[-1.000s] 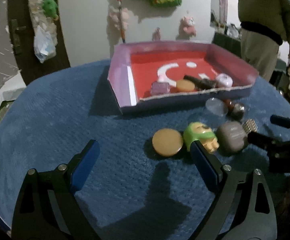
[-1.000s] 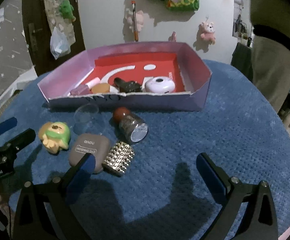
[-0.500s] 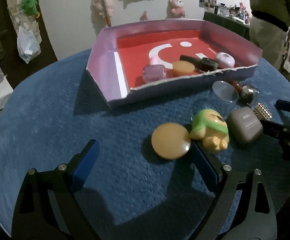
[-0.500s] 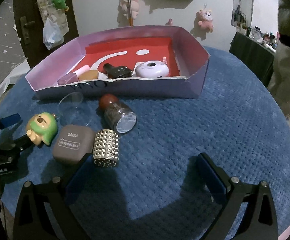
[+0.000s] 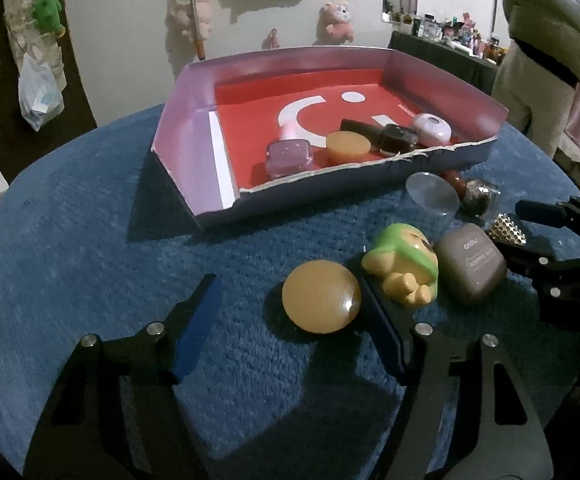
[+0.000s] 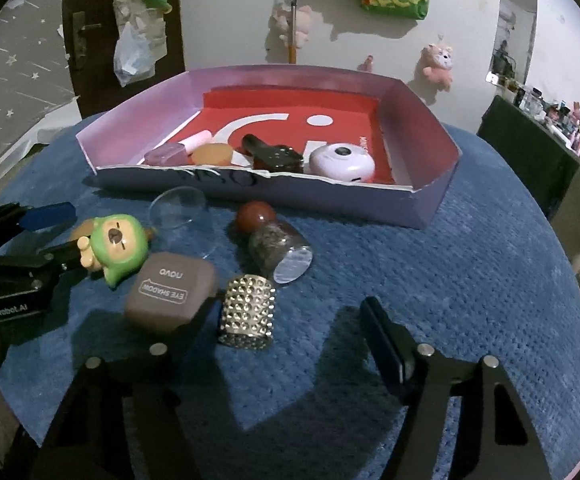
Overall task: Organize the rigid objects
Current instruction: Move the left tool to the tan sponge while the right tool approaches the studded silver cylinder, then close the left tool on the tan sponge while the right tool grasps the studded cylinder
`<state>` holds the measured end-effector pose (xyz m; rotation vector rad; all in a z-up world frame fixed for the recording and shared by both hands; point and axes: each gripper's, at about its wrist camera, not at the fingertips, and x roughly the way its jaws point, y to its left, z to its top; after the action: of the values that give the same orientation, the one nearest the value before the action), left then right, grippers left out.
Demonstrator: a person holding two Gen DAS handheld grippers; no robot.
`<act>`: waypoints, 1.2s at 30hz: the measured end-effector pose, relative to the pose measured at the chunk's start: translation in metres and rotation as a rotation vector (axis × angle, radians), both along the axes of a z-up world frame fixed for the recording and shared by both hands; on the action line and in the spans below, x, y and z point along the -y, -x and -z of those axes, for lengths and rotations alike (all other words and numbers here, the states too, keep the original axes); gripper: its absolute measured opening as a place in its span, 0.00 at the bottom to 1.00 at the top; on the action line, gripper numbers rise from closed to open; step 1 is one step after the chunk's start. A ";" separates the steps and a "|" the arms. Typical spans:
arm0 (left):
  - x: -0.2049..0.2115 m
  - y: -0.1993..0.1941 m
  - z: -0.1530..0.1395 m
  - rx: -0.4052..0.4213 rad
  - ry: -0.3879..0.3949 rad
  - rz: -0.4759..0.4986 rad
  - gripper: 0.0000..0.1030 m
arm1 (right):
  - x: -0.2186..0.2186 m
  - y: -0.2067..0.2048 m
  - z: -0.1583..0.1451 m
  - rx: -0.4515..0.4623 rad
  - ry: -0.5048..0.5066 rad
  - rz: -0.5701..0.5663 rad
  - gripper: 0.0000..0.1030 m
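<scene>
Inside tray (image 5: 194, 128) (torn rim): pink camera (image 6: 342, 162).

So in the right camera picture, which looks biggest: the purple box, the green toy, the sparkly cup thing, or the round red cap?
Largest to smallest, as they look:
1. Purple box, far the biggest.
2. Green toy and studded cup: these look about alike, and the cup sits nearer the camera, so I won't rank them.
3. Red cap.

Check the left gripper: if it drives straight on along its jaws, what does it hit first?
Probably the tan round disc: it lies between the closing jaws of the left gripper, close against the right one. The green toy figure sits just beyond; depth is uncertain.
</scene>
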<state>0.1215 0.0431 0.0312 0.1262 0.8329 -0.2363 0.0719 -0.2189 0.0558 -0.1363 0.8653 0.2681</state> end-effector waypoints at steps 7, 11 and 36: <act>0.002 0.002 0.003 -0.030 0.047 0.065 0.35 | 0.002 -0.001 0.001 -0.010 -0.043 -0.024 0.52; 0.007 0.008 0.000 -0.007 0.038 0.070 0.35 | -0.003 0.005 -0.001 -0.008 -0.087 -0.089 0.27; 0.005 0.016 -0.017 0.027 0.068 0.074 0.35 | 0.000 0.009 -0.018 0.039 -0.113 -0.108 0.27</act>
<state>0.1055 0.0386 0.0485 0.0962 0.7933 -0.3315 0.0631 -0.2194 0.0739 -0.0823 0.8036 0.4135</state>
